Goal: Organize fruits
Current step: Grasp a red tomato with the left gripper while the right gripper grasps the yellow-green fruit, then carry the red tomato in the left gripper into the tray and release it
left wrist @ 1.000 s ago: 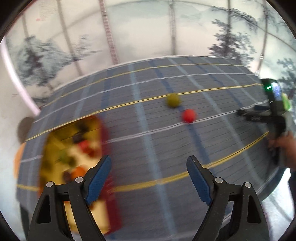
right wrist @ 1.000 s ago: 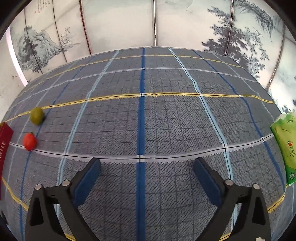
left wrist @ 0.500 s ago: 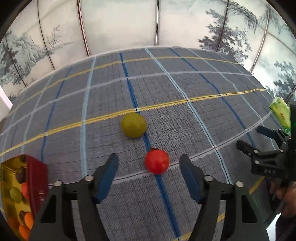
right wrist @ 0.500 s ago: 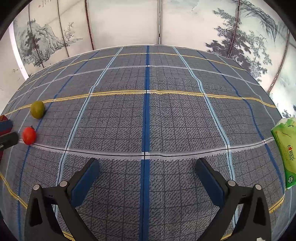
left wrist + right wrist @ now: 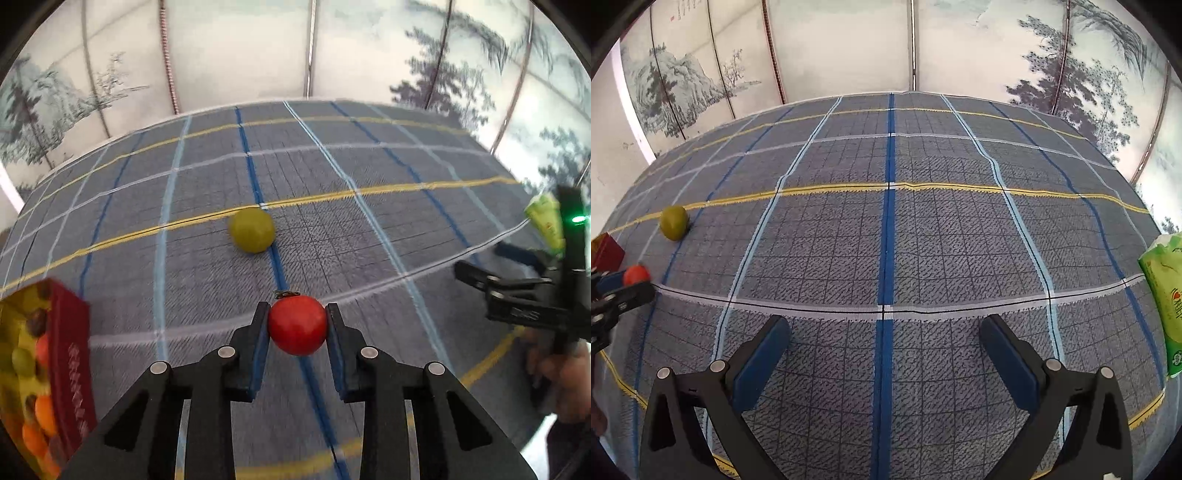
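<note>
The left gripper (image 5: 297, 325) has its blue-padded black fingers (image 5: 258, 343) closed on a small round red tomato-like fruit (image 5: 297, 324), one pad pressed to each side of it, with the fruit's dark stem end pointing away from the camera. Whether the fruit is touching the cloth or raised just above it cannot be told. Beyond it, along the same dark blue stripe, a round yellow-green fruit (image 5: 252, 229) sits on the bench, which is covered by a grey plaid cloth with blue, white and yellow lines (image 5: 369, 236); this fruit lies just below a yellow line and apart from the gripped one. At the left edge of the left wrist view stands a red-walled box with a yellow inside (image 5: 70, 354), holding several small fruits in orange, green, red and dark tones; it is blurred. From the right wrist view, the right gripper (image 5: 884, 347) hovers over the middle of the cloth with its fingers (image 5: 764, 354) spread wide and nothing between them. The same view shows the left gripper at the far left edge with the red fruit (image 5: 636, 274) in its tips, the yellow-green fruit (image 5: 674, 222) a little further back, and a corner of the red box (image 5: 607, 251) just beside them. A green plastic packet of tissues (image 5: 1165, 295) lies at the right edge of the bench, well apart from the fruits.
</note>
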`<state>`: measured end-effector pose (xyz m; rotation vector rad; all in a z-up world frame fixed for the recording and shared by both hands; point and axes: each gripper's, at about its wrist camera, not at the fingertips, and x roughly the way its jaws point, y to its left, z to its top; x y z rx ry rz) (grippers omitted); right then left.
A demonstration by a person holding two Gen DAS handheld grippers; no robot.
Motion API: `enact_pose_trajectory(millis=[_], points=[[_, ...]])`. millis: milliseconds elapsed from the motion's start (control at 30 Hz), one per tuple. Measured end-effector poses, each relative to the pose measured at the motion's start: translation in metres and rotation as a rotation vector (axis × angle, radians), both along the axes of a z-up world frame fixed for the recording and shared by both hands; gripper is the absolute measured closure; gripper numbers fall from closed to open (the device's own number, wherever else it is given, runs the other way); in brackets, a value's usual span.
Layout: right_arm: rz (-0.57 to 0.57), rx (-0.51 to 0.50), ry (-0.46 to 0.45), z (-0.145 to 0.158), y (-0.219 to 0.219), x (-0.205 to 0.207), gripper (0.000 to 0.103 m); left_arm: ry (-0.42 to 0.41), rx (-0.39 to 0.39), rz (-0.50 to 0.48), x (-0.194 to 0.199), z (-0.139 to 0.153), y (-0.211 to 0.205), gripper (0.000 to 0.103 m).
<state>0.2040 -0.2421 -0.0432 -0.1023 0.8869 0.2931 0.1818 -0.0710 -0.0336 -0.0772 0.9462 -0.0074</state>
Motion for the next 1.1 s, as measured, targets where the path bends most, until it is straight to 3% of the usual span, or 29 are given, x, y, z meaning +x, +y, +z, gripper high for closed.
enact_pose_trajectory(millis=[100,233,367,467,533,700,733,767,800,833,867,967,1100], points=[[0.004,0.067,-0.028,0.006,-0.006,-0.004,0.001,-0.025,-0.023,0.020,-0.026,0.021,0.011,0.073],[0.127,0.219,-0.079,0.028,0.007,-0.018,0.001,-0.028,-0.050,0.054,-0.051,0.035,0.026,0.073],[0.378,0.206,-0.132,0.047,0.070,-0.029,0.003,-0.033,-0.065,0.082,-0.069,0.044,0.039,0.072],[0.522,0.151,-0.114,0.040,0.125,-0.022,0.009,-0.045,-0.042,0.093,-0.081,0.050,0.046,0.072],[0.553,0.117,-0.095,0.031,0.149,-0.014,0.015,-0.058,-0.013,0.107,-0.090,0.054,0.051,0.072],[0.541,0.074,-0.052,0.011,0.192,0.014,0.018,-0.054,-0.003,0.145,-0.105,0.055,0.070,0.072],[0.539,0.058,-0.035,0.007,0.201,0.021,0.024,-0.050,-0.001,0.150,-0.107,0.054,0.073,0.072],[0.539,0.053,-0.020,0.005,0.205,0.026,0.038,-0.046,0.005,0.157,-0.109,0.053,0.076,0.072],[0.538,0.048,-0.010,0.003,0.209,0.031,0.041,-0.044,0.008,0.166,-0.111,0.052,0.079,0.072],[0.533,0.027,-0.017,0.002,0.215,0.032,0.053,-0.043,0.002,0.175,-0.113,0.051,0.082,0.072],[0.536,0.016,-0.015,0.001,0.217,0.031,0.072,-0.043,-0.004,0.180,-0.115,0.051,0.084,0.072],[0.548,0.050,0.020,0.005,0.212,0.024,0.073,-0.050,-0.012,0.192,-0.121,0.051,0.088,0.072],[0.501,0.105,-0.027,0.016,0.180,-0.007,0.073,-0.067,-0.006,0.200,-0.128,0.056,0.088,0.072]])
